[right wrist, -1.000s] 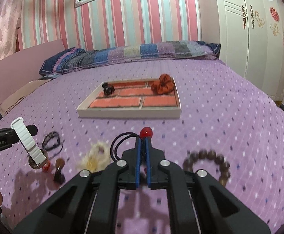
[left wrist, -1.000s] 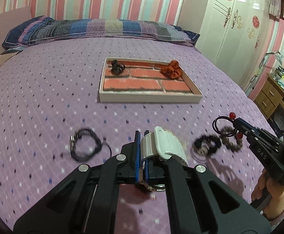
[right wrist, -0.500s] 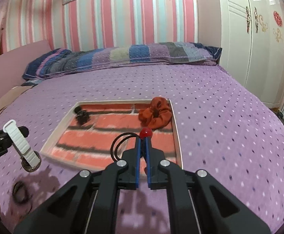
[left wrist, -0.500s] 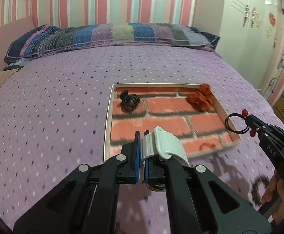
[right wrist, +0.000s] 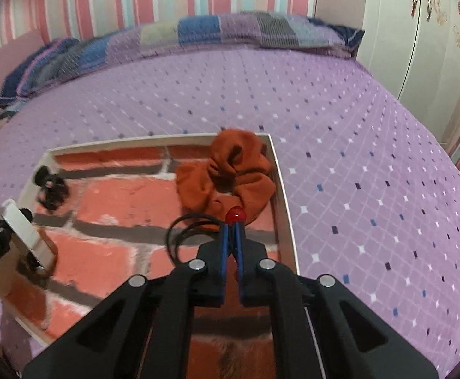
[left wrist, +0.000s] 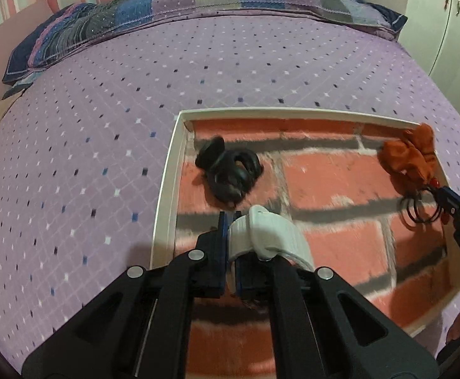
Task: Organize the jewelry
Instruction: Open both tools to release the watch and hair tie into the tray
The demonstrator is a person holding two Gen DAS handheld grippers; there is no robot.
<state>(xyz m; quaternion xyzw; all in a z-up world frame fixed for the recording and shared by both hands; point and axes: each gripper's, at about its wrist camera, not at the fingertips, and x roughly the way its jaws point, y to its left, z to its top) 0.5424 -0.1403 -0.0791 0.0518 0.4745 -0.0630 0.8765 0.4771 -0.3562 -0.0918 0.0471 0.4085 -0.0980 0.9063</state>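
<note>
Left gripper point(left wrist: 230, 218), fingers clamped on white watch strap point(left wrist: 271, 237), poised over near-left part of tray point(left wrist: 166, 195). Tray white-rimmed, brick-pattern lining, resting on purple dotted bed point(left wrist: 87, 158). Black hair tie point(left wrist: 230, 173) in far-left corner. Orange scrunchie point(left wrist: 409, 154) in far-right corner. Right gripper point(left wrist: 443, 197) at right edge, pinching black elastic loops point(left wrist: 419, 208) with red bead, just beside scrunchie. Striped pillow point(left wrist: 198, 3) beyond.
</note>
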